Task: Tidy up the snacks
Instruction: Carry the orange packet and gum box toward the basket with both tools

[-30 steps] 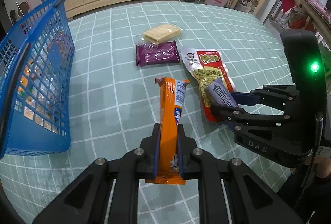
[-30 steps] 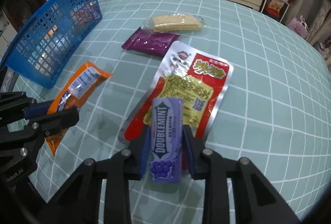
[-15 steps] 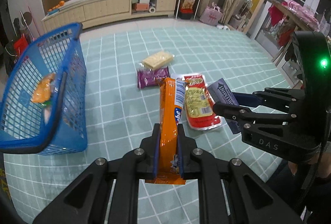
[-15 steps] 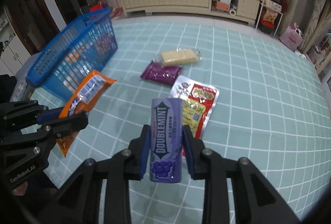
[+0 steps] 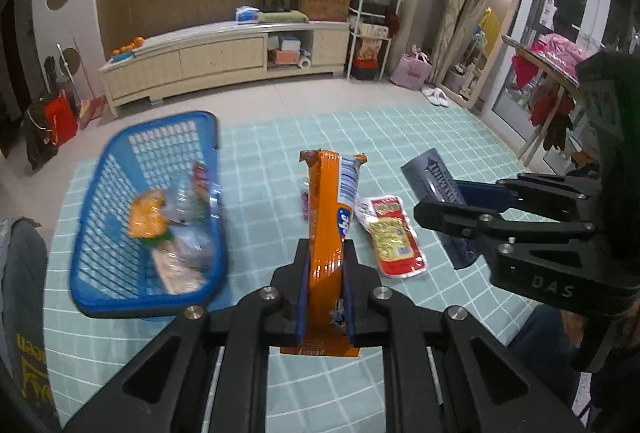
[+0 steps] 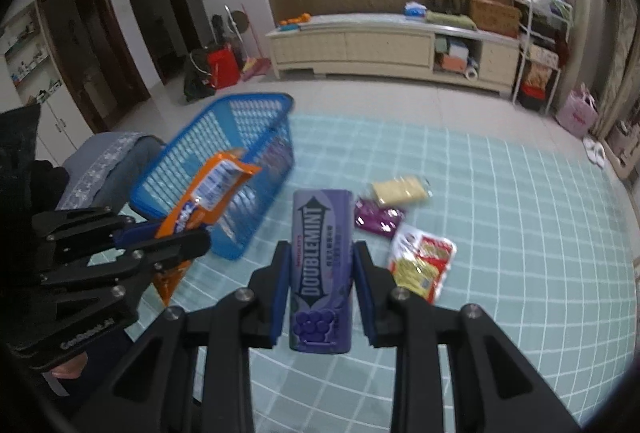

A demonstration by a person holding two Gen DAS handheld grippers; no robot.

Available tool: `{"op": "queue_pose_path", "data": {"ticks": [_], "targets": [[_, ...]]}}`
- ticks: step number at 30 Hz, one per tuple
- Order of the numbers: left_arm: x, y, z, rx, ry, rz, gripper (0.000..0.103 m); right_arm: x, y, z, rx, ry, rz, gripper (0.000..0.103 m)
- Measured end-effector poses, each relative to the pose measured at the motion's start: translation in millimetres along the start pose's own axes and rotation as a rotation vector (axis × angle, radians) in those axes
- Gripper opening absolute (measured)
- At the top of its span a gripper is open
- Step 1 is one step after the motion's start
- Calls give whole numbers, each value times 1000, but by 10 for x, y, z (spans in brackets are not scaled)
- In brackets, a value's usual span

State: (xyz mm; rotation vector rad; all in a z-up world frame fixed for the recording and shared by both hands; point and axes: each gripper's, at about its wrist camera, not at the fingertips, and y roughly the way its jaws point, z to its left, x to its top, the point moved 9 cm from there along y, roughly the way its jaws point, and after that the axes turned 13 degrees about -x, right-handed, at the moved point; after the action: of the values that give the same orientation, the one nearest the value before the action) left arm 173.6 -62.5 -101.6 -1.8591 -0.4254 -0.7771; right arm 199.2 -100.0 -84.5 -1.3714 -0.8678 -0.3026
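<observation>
Tools lifted with a snack each

Left tool (image 5: 324, 297) stayed clamped on the orange snack packet (image 5: 330, 217), right tool (image 6: 320, 293) on the purple Doublemint pack (image 6: 322, 265). Both had risen off the teal checked floor mat (image 5: 272, 169), probably bound for the blue basket (image 5: 100, 289).

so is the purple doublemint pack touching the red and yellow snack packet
Apart. The right wrist view shows the doublemint pack lifted between the right gripper's fingers, with the red and yellow packet lying flat on the mat below.
</observation>
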Motion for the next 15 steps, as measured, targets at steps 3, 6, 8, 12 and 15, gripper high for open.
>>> {"op": "queue_pose_path", "data": {"ticks": [3,6,8,12,15], "targets": [[72,-165,188,7,-25,-23,13,146,-69,174,12,-26,-26,35],[120,-320,375,18,-50,-40,13,291,-80,335,23,-48,-41,35],[151,-429,508,33,-60,-49,13,407,-63,457,33,-59,-48,35],[204,-615,831,53,-97,-67,13,570,-22,655,56,-74,-50,35],[220,-695,1031,68,-125,-73,13,664,58,845,69,-94,-40,35]]}}
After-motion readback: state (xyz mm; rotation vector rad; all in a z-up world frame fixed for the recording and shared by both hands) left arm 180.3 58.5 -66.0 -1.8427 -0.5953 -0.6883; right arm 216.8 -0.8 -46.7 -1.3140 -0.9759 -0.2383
